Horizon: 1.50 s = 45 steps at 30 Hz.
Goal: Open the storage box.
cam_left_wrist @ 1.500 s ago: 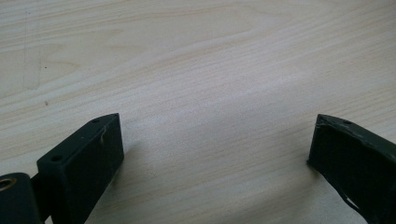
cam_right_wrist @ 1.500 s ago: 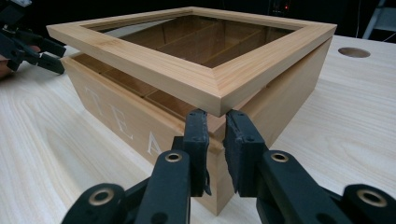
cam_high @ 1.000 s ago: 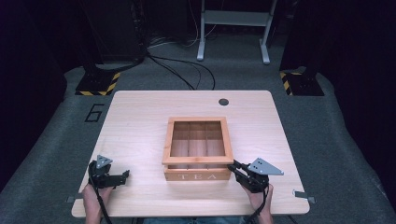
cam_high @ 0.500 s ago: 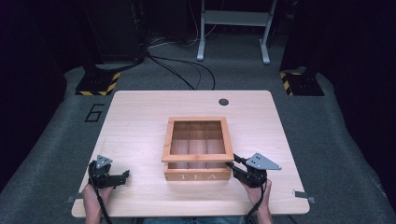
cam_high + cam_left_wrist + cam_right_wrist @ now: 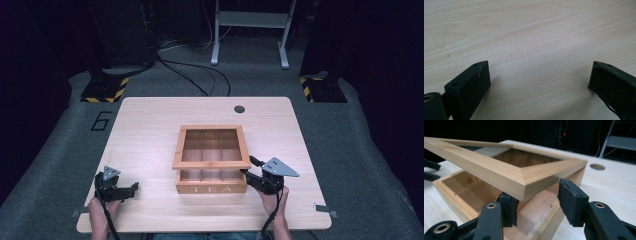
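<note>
- Wooden tea box (image 5: pixel 212 172) sits mid-table (image 5: pixel 150 130), front lettered "TEA"; its framed lid (image 5: pixel 212 146) is raised.
- Right gripper (image 5: pixel 252 176) straddles the box's right front corner, jaws apart.
- Left gripper (image 5: pixel 131 189) rests on bare wood, jaws wide apart.
- "6" (image 5: pixel 101 120) marks the floor.

Pale wood-grain table (image 5: pixel 150 130), light brown tea box (image 5: pixel 212 172) lettered "TEA", black jaws, yellow-black striped floor stands (image 5: pixel 105 92).

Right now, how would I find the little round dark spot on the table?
Start at the pale wooden table. Look past the wooden tea box toward the far edge. The round hole sits there, the table's one dark circle, apart from the box.
</note>
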Available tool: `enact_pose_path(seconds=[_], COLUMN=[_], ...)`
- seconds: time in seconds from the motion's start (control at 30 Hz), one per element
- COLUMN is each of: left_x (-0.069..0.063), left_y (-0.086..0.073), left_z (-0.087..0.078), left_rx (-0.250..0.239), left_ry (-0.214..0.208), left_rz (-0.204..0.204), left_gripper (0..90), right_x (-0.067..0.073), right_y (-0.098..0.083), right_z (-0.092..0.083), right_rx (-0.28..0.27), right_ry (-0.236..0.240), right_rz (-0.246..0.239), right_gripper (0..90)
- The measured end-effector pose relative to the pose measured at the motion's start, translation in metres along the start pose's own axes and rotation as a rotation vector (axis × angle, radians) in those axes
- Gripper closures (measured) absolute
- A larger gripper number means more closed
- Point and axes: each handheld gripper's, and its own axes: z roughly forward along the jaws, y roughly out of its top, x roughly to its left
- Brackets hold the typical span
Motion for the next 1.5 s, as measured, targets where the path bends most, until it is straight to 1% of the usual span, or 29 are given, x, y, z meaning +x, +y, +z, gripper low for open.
enact_pose_path(seconds=[0.03, 0.1, 0.13, 0.27, 0.3, 0.33, 0.4, 0.47, 0.5, 0.73, 0.93, 1.13, 1.23, 1.3, 1.5], left_x=[0.000, 0.000, 0.000, 0.000, 0.000, 0.000, 0.000, 0.000, 0.000, 0.000, 0.000, 0.000, 0.000, 0.000, -0.001], left_y=[0.000, 0.000, 0.000, 0.000, 0.000, 0.000, 0.000, 0.000, 0.000, 0.000, 0.000, 0.000, 0.000, 0.000, 0.000], left_z=[0.000, 0.000, 0.000, 0.000, 0.000, 0.000, 0.000, 0.000, 0.000, 0.000, 0.000, 0.000, 0.000, 0.000, 0.000], left_rx=[0.000, 0.000, 0.000, -0.002, -0.002, -0.002, -0.002, -0.002, -0.002, 0.002, 0.001, -0.002, -0.002, -0.002, -0.004], left_ry=[0.000, 0.000, 0.000, 0.000, 0.000, 0.000, 0.000, 0.000, 0.000, 0.001, 0.002, 0.002, 0.002, 0.002, 0.003], left_rz=[0.000, 0.000, 0.000, 0.000, 0.000, 0.000, -0.001, -0.001, 0.001, 0.003, 0.004, 0.006, 0.006, 0.006, 0.006], left_gripper=[3.3, 3.3, 3.3, 3.3, 3.3, 3.3, 3.3, 3.3, 3.3, 3.4, 3.5, 3.4, 3.5, 3.5, 3.6], right_x=[0.000, 0.000, 0.000, 0.001, 0.000, 0.001, 0.000, -0.001, -0.002, -0.006, -0.009, -0.011, -0.012, -0.013, -0.014], right_y=[0.005, 0.009, 0.009, 0.015, 0.016, 0.017, 0.020, 0.021, 0.025, 0.036, 0.043, 0.049, 0.052, 0.054, 0.058], right_z=[0.001, 0.001, 0.001, 0.004, 0.005, 0.006, 0.007, 0.008, 0.009, 0.012, 0.014, 0.017, 0.017, 0.016, 0.017], right_rx=[-0.013, -0.020, -0.020, -0.044, -0.052, -0.059, -0.067, -0.072, -0.074, -0.079, -0.088, -0.097, -0.109, -0.115, -0.116], right_ry=[-0.010, -0.021, -0.021, -0.045, -0.043, -0.052, -0.056, -0.054, -0.057, -0.062, -0.051, -0.056, -0.068, -0.064, -0.074], right_rz=[-0.013, -0.019, -0.019, -0.032, -0.038, -0.029, -0.033, -0.029, -0.018, -0.017, 0.002, 0.000, -0.004, 0.003, -0.009], right_gripper=[50.6, 50.5, 50.5, 50.0, 50.0, 50.1, 49.9, 50.0, 50.9, 51.6, 51.2, 50.8, 55.9, 56.1, 57.1])
